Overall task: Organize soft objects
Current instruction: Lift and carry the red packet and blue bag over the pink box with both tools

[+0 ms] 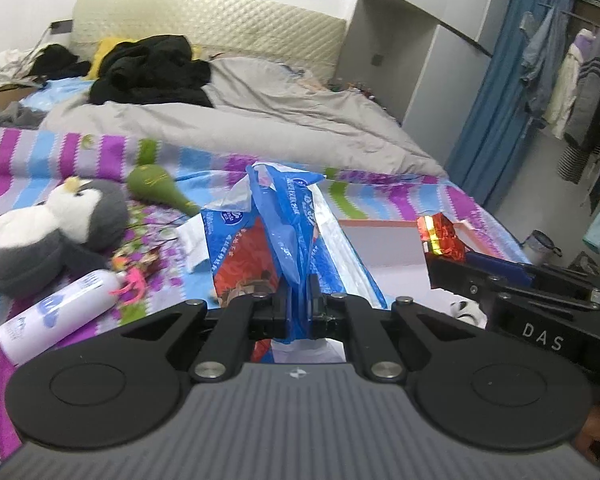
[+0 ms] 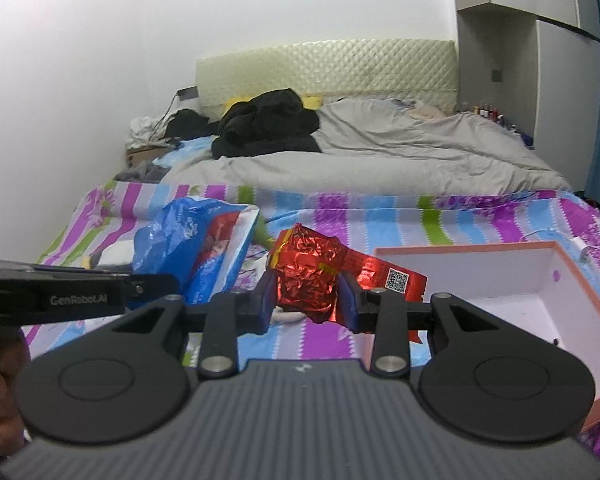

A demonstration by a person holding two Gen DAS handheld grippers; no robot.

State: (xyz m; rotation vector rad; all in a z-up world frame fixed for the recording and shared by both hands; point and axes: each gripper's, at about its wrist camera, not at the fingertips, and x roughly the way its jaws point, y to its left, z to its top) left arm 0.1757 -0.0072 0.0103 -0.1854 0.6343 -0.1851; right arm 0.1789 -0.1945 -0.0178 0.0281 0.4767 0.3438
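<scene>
My left gripper [image 1: 299, 300] is shut on the blue plastic wrap of a tissue pack [image 1: 276, 236] and holds it above the striped bedsheet; the pack also shows in the right wrist view [image 2: 196, 248]. My right gripper [image 2: 308, 300] is shut on a crumpled red foil packet [image 2: 310, 276], held left of an open white box with a pink rim [image 2: 512, 280]. The packet [image 1: 442, 236] and the box [image 1: 380, 248] also show in the left wrist view. A grey and white penguin plush [image 1: 52, 236] lies at the left on the bed.
A white bottle [image 1: 56, 316] and a green bottle-shaped thing [image 1: 160, 188] lie near the plush. A grey duvet [image 1: 260, 120] and black clothes [image 1: 152, 72] cover the far bed. Hanging clothes [image 1: 572, 80] and a blue curtain are at the right.
</scene>
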